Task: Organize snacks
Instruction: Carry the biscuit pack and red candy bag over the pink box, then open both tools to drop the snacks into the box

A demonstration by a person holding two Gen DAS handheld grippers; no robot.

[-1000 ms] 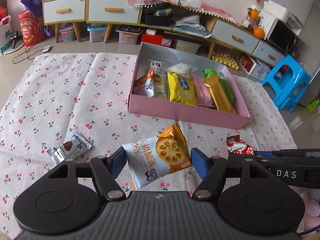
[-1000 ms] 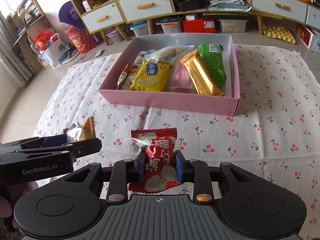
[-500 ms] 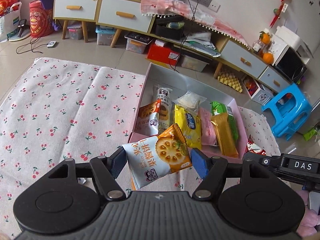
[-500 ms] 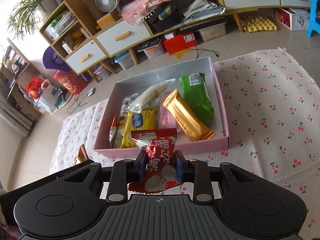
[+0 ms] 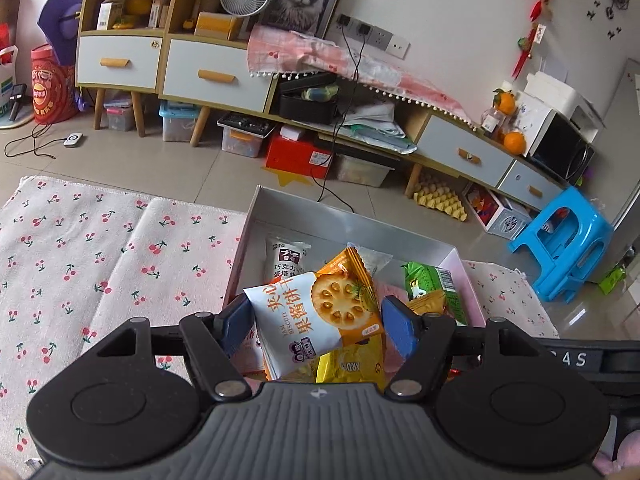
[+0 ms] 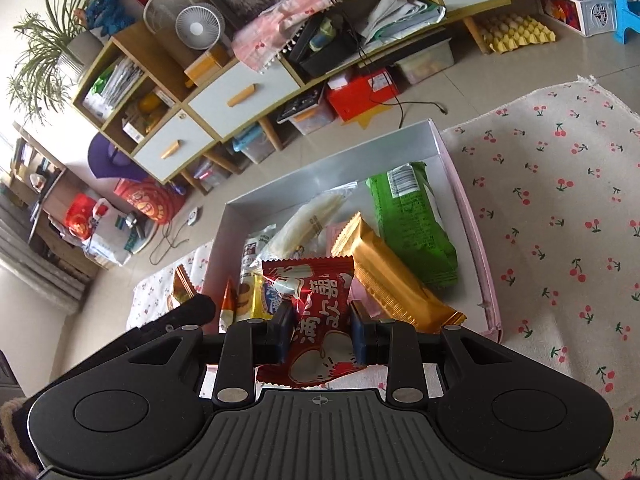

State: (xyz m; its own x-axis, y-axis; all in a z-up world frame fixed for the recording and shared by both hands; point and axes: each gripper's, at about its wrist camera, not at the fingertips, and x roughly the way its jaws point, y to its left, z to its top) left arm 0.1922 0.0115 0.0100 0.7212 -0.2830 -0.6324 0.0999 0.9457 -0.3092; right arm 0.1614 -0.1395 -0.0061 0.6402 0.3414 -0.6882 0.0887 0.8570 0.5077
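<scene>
The left hand-held gripper (image 5: 316, 320) is partly open and has its two blue pads pressed on the sides of an orange and white jam biscuit pack (image 5: 320, 312). The pack hangs in the air above the near part of the pink box (image 5: 352, 220). It sits tilted, with its long side running from low on the left up to its orange corner at the top right. The right hand-held gripper (image 6: 318, 330) is almost fully closed and pinches a small red candy pack (image 6: 316, 312) near its middle. This pack stands nearly upright, with its crimped top edge up and away from the camera, and it floats over the near edge of the same box. Inside the box lie a gold bar (image 6: 394, 276), a green pack (image 6: 412, 220), a yellow pack (image 5: 352, 364) and a few others, most with their long sides running from front to back. The box rests on a cherry cloth (image 6: 560, 220) spread on the floor. The step now looks like carrying both snacks to the box. Next, each one likely needs a free gap, a turn to line up with the others, then a gentle let-go.
</scene>
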